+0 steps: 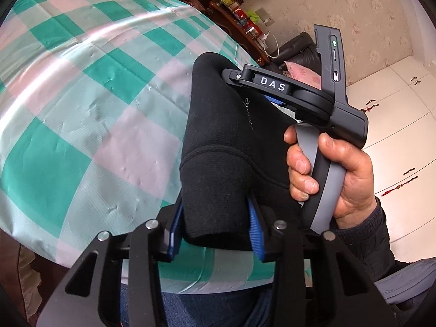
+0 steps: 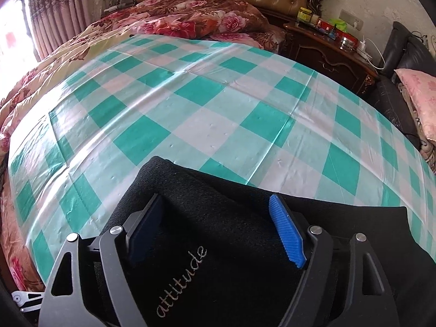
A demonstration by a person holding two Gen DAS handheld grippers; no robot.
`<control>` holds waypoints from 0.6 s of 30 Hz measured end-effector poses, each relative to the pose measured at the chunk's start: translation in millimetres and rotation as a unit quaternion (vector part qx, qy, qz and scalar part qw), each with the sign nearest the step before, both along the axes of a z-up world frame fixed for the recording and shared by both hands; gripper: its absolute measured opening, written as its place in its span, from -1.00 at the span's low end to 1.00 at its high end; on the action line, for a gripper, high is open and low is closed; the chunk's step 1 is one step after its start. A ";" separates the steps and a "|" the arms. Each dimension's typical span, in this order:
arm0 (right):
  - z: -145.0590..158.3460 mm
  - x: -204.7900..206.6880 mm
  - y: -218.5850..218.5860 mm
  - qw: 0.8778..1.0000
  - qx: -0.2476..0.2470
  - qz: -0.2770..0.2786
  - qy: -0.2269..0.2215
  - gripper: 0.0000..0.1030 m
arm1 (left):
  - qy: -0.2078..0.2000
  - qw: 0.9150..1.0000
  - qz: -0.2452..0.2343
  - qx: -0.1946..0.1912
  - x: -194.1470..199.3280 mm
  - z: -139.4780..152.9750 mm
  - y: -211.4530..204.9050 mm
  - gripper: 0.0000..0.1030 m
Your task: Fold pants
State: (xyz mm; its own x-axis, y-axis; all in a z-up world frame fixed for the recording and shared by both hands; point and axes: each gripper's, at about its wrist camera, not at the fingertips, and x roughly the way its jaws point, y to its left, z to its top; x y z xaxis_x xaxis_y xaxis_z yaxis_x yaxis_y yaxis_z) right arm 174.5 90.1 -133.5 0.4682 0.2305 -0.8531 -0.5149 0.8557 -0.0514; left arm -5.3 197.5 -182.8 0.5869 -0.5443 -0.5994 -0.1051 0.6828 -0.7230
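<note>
1. Black knit pants (image 1: 218,147) are already bunched into a thick folded bundle, sitting at the near edge of the green-and-white checked sheet (image 1: 81,109) on the bed. So I'd guess the folding is mostly done, with maybe one more fold or just tidying left.
2. Left gripper (image 1: 215,234): the blue pads (image 1: 256,234) sit either side of the near end of the bundle and look pressed onto it, jaws partly closed around the thick cloth.
3. Right gripper (image 2: 218,229): jaws stand wide, the bundle lies between them, and I can see a gap beside the blue pad on the right, so it isn't clamping anything. A hand (image 1: 327,174) grips its handle in the left wrist view.
4. Hard to tell: how many layers are folded, and where the legs and waistband ended up. The near part of the pants is cut off under both grippers. Only the stitched word "attitude" (image 2: 181,280) reads clearly.
</note>
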 end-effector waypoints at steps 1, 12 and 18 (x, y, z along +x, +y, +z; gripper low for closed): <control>2.5 -1.9 -0.1 1.000 0.000 0.000 -0.002 0.45 | -0.001 1.000 0.001 -0.005 -0.7 -1.3 1.3 -0.26; 29.7 -49.4 9.3 0.999 0.017 0.033 0.001 0.46 | -0.010 1.000 0.003 -0.013 -3.8 -3.7 4.0 -0.27; 11.6 -56.4 19.4 0.998 0.007 0.039 0.043 0.46 | -0.019 0.999 0.010 -0.027 -4.6 -6.7 6.2 -0.27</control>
State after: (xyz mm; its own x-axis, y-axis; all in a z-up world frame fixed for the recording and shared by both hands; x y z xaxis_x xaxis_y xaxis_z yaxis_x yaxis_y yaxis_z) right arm 118.1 109.5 -121.9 0.3731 0.2754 -0.8860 -0.5812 0.8138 0.0082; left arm -9.9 203.7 -189.5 0.6197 -0.5638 -0.5460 -0.0896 0.6403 -0.7629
